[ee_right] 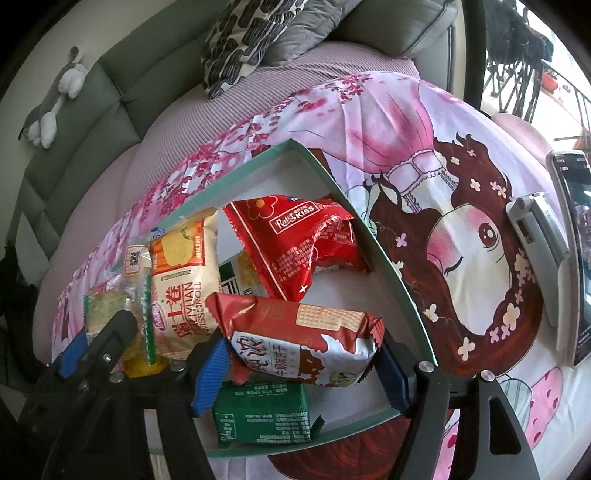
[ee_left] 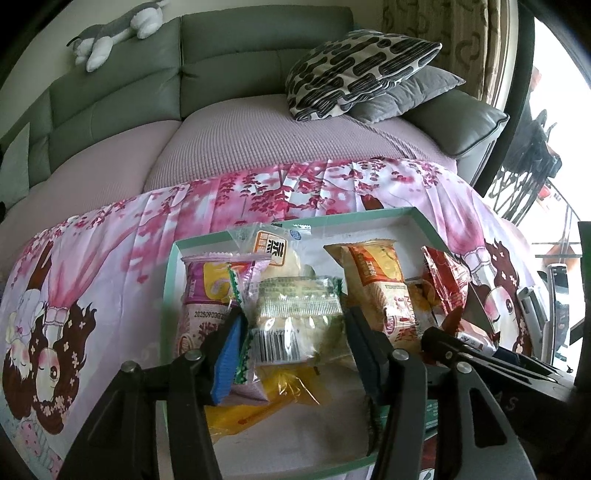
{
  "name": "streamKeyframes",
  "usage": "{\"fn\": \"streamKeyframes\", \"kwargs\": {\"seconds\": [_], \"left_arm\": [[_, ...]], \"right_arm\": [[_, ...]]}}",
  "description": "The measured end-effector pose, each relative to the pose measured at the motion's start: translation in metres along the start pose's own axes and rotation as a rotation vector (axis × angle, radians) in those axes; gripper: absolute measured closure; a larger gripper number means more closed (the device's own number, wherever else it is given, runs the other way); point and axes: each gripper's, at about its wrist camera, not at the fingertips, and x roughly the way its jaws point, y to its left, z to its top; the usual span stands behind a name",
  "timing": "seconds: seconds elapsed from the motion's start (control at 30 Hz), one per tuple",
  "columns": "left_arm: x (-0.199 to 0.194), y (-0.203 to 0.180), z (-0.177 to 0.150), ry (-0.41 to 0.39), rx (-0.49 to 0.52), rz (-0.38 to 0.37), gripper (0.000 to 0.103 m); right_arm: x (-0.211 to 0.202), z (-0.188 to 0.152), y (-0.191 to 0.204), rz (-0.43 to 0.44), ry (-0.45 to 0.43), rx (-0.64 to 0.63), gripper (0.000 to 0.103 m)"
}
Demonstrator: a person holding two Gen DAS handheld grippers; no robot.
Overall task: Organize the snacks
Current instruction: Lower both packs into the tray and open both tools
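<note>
A shallow box with a mint-green rim [ee_left: 173, 280] [ee_right: 391, 258] lies on a pink cartoon sheet and holds several snack packs. My left gripper [ee_left: 295, 328] is closed around a clear pack of green-speckled biscuits [ee_left: 299, 317], its blue pads against both sides. My right gripper [ee_right: 303, 354] is closed on a red-and-silver biscuit pack [ee_right: 306, 339], held over a dark green pack [ee_right: 262, 413]. A cream Swiss-roll pack [ee_right: 184, 280] [ee_left: 384, 291], a red Kiss pack [ee_right: 299, 240] and a purple pack [ee_left: 207, 288] lie in the box.
The sheet [ee_left: 110, 236] covers a lilac sofa seat. Patterned and grey cushions [ee_left: 362, 70] lie at the back right, a plush husky [ee_left: 110, 33] on the backrest. A phone [ee_right: 576, 251] and a silver device [ee_right: 535, 229] rest on the sheet right of the box.
</note>
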Motion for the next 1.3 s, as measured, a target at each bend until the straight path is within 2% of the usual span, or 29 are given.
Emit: {"fn": "streamKeyframes", "kwargs": {"seconds": [0.67, 0.83, 1.0, 1.03, 1.07, 1.1, 1.3], "left_arm": [[-0.02, 0.006, 0.006, -0.047, -0.022, -0.009, 0.042], [-0.035, 0.017, 0.01, -0.087, -0.043, -0.001, 0.042], [-0.042, 0.034, 0.013, -0.107, -0.082, 0.032, 0.041], [-0.042, 0.038, 0.013, -0.108, -0.092, 0.043, 0.036], [-0.042, 0.043, 0.013, -0.108, -0.102, 0.054, 0.029], [-0.042, 0.047, 0.013, -0.11, -0.108, 0.062, 0.029], [-0.035, 0.071, 0.011, -0.088, -0.15, 0.131, 0.029]], "right_arm": [[-0.005, 0.002, -0.001, 0.008, -0.018, 0.004, 0.018], [-0.01, 0.003, 0.0, 0.012, -0.03, 0.004, 0.018], [-0.013, 0.004, 0.0, 0.021, -0.041, 0.005, 0.017], [-0.014, 0.004, 0.001, 0.026, -0.043, 0.004, 0.017], [-0.014, 0.003, 0.001, 0.03, -0.045, 0.003, 0.013], [-0.014, 0.003, 0.001, 0.033, -0.046, 0.001, 0.007], [-0.017, 0.004, 0.008, 0.053, -0.062, -0.021, 0.0]]}}
